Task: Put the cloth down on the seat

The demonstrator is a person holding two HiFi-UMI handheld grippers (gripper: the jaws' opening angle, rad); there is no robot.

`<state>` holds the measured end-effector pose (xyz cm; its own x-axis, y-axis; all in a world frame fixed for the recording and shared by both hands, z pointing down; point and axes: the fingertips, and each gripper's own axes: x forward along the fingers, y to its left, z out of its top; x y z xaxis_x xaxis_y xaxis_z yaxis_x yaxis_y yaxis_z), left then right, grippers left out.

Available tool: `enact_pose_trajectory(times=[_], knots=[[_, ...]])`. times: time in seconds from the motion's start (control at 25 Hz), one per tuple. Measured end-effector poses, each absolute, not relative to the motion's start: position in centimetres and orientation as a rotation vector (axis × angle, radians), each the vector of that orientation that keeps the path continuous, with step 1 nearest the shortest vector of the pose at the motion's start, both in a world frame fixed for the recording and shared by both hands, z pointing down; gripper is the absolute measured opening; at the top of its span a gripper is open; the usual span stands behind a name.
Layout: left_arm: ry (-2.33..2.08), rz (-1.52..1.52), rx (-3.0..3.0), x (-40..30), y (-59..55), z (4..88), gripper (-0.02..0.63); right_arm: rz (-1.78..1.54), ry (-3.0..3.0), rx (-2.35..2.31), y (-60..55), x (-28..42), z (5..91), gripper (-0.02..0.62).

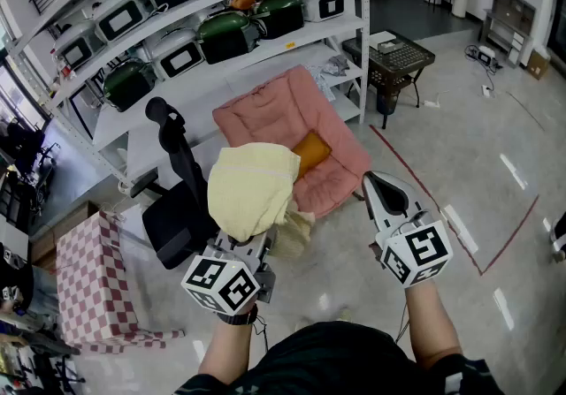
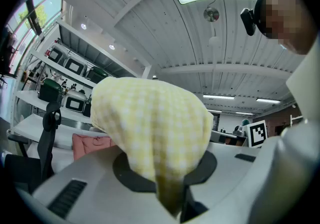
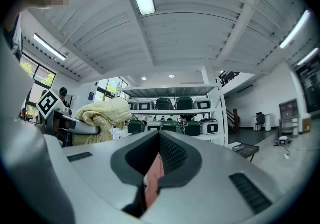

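In the lower middle of the head view, the left gripper (image 1: 261, 241) is clamped on a bunched yellow checked cloth (image 1: 252, 188), held above the pink cushioned seat (image 1: 265, 110) lying on the floor (image 1: 460, 146), while the right gripper (image 1: 378, 183), lower right, has its jaws together and empty.

Grey floor (image 1: 460, 141) bearing a pink seat (image 1: 265, 115) with an orange cushion (image 1: 311, 152), a black chair (image 1: 175, 221) and a checkered seat (image 1: 88, 287).
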<state>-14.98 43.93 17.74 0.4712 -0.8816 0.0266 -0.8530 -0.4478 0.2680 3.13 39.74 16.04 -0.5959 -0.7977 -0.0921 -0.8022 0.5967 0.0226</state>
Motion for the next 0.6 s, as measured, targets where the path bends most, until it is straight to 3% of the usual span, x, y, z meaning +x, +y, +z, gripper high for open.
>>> enact_pose_trajectory(times=[0.6], knots=[[-1.493,-0.173,2.478,-14.3,44.01,17.92,0.087,0.106,2.75,-1.366,39.85,3.32,16.22,0.003]])
